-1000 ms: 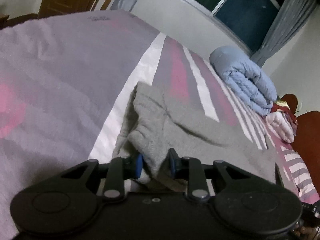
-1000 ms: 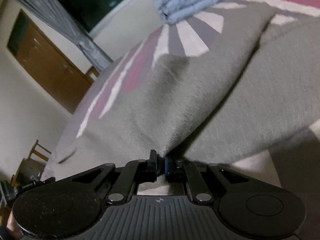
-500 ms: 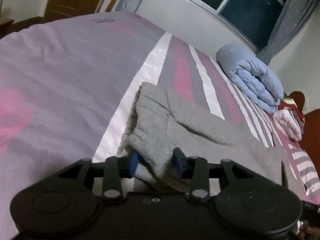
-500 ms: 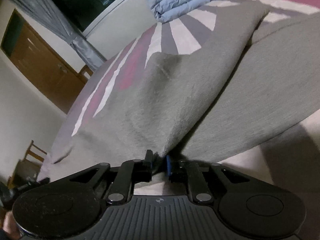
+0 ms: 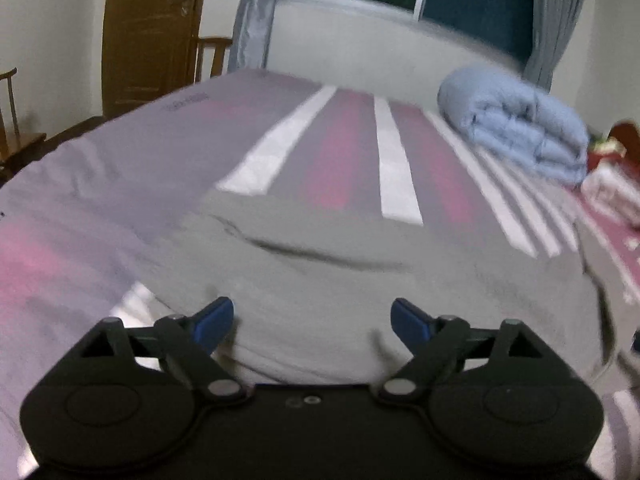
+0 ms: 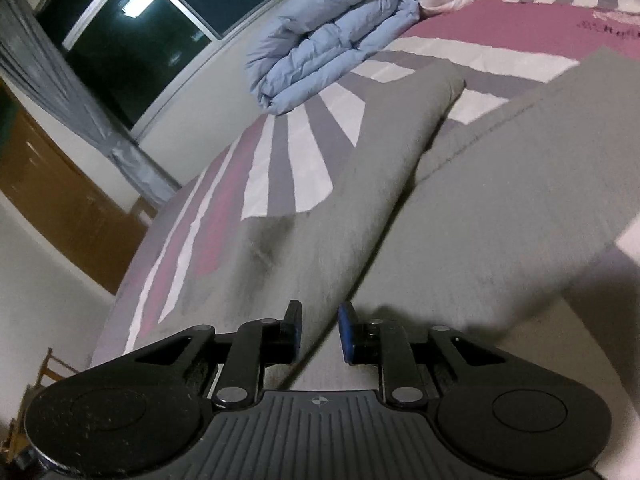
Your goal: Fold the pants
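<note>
Both claws letting go of soft grey knit pants (image 5: 320, 280) on striped bedsheet (image 5: 100, 168)

Left gripper (image 5: 312, 316) just spread wide, empty; right gripper (image 6: 319, 330) just parting, fold between, pads clear; could snag, undoing fold

Bedsheet (image 5: 120, 184) left of pants (image 5: 360, 292) bare; duvet (image 5: 516, 124) blocks far right.

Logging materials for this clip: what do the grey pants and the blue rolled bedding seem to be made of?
Grey pants: seemingly a soft knit such as sweatshirt jersey; matte, faintly fuzzy, with a stitched seam and rounded folds. Blue quilt: apparently a padded quilted textile; puffy stitched channels and a slight sheen, which suggests a smooth woven shell, though the fibre cannot be told.
</note>
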